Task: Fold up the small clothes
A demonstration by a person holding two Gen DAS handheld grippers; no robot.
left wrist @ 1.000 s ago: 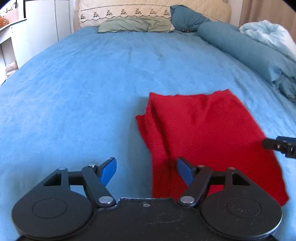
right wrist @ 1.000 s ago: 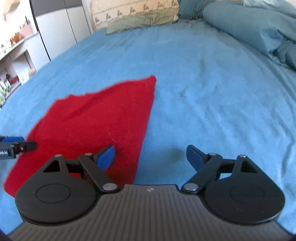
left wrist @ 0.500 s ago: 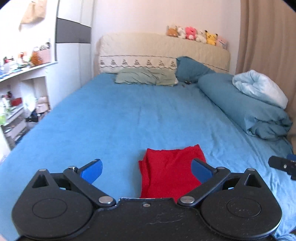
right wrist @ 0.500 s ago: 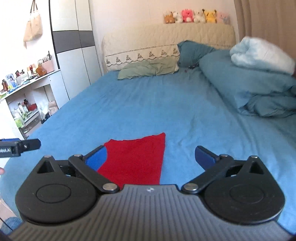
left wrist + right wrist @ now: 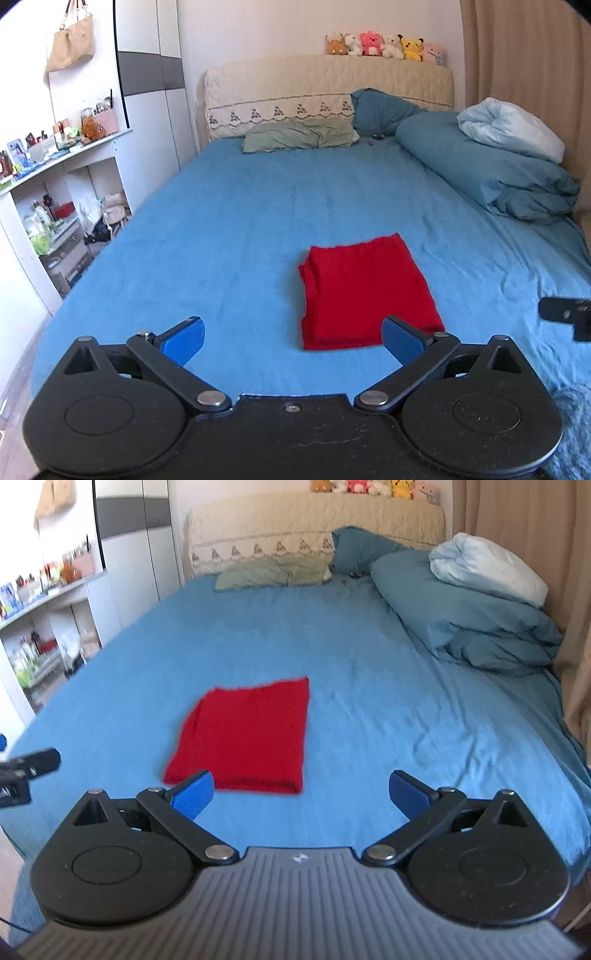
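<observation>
Now the red cloth (image 5: 364, 291) lies folded on the blue bed (image 5: 236, 236). Both the left gripper (image 5: 291, 338) and right gripper (image 5: 301, 790) are wide open, holding nothing. A bump could mess its loose left edge.

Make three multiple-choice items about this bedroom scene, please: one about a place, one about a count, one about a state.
1. Where does the red cloth lie?
A. on the blue bed sheet
B. on the shelf
C. on the green pillow

2. How many plush toys sit on the headboard?
A. two
B. six
C. nine

3. What state is the left tool in?
A. shut on the cloth
B. shut and empty
C. open and empty

Answers:
1 A, the cloth rests flat on the sheet, away from the pillow.
2 B, six toys stand in one row.
3 C, its blue fingers stand wide apart with nothing between them.
</observation>
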